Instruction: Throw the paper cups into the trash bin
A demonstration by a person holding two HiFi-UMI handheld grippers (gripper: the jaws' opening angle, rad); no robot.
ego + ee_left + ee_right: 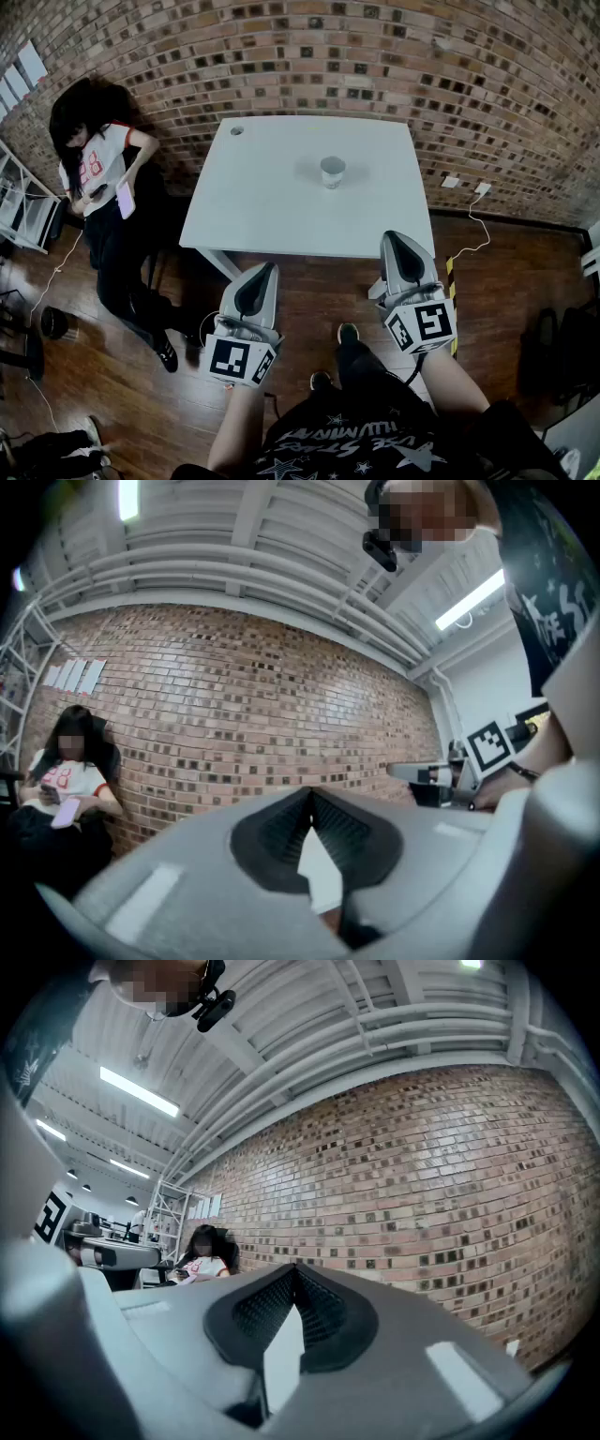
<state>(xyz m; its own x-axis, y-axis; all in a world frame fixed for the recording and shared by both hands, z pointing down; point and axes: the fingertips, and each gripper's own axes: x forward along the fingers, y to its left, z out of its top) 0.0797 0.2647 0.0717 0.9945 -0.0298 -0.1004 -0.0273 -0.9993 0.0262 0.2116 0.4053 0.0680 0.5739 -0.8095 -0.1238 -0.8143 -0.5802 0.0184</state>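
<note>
One paper cup (pixel 332 172) stands upright near the middle of the white table (pixel 281 206). Both grippers hang over the wooden floor, short of the table's near edge and pointing toward it. My left gripper (pixel 270 267) is shut and holds nothing; in its own view the jaw tips (pixel 310 789) meet against the brick wall. My right gripper (pixel 392 236) is also shut and holds nothing, its tips (pixel 295 1267) touching. The cup lies well beyond both grippers. No trash bin can be made out for certain.
A person (pixel 103 178) sits at the left against the brick wall (pixel 375 56), looking at a phone. A dark round object (pixel 53 322) stands on the floor at far left. Cables (pixel 473 225) run along the floor at the right. My own feet (pixel 347 333) are below the grippers.
</note>
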